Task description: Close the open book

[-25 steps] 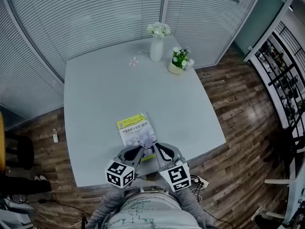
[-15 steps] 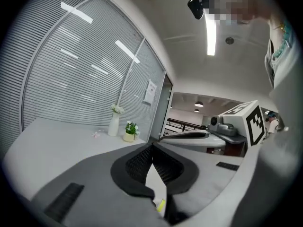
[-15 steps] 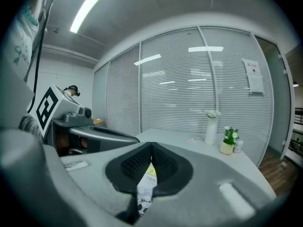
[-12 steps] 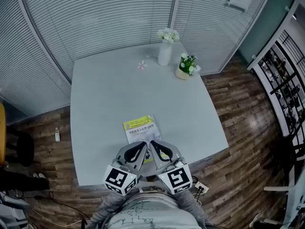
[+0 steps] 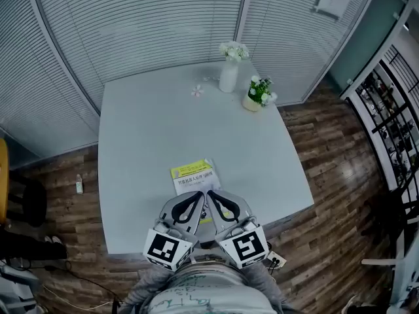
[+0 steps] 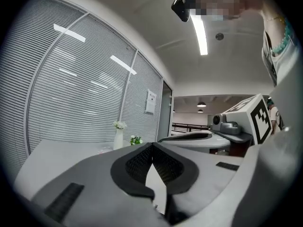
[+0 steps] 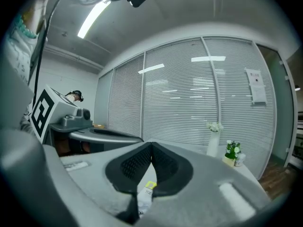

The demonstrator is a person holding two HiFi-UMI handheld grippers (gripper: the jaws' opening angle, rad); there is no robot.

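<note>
A book (image 5: 194, 175) lies flat near the front edge of the grey table (image 5: 144, 129), its yellow-and-white cover facing up and its near end hidden under my grippers. My left gripper (image 5: 199, 195) and right gripper (image 5: 209, 193) hover side by side just above that end, tips close together. In the left gripper view the left gripper (image 6: 152, 144) has its jaws meeting at the tip with nothing between them. The right gripper (image 7: 151, 144) is likewise shut and empty in its own view, with a strip of the book (image 7: 146, 190) showing below its jaws.
A white vase of white flowers (image 5: 229, 76) and a small potted plant (image 5: 256, 95) stand at the table's far right. A pink blossom (image 5: 198, 91) lies beside them. Slatted blinds wall off the far side. Wooden floor surrounds the table.
Both grippers have risen toward the camera and stayed shut. The book lies where it was on the table.
</note>
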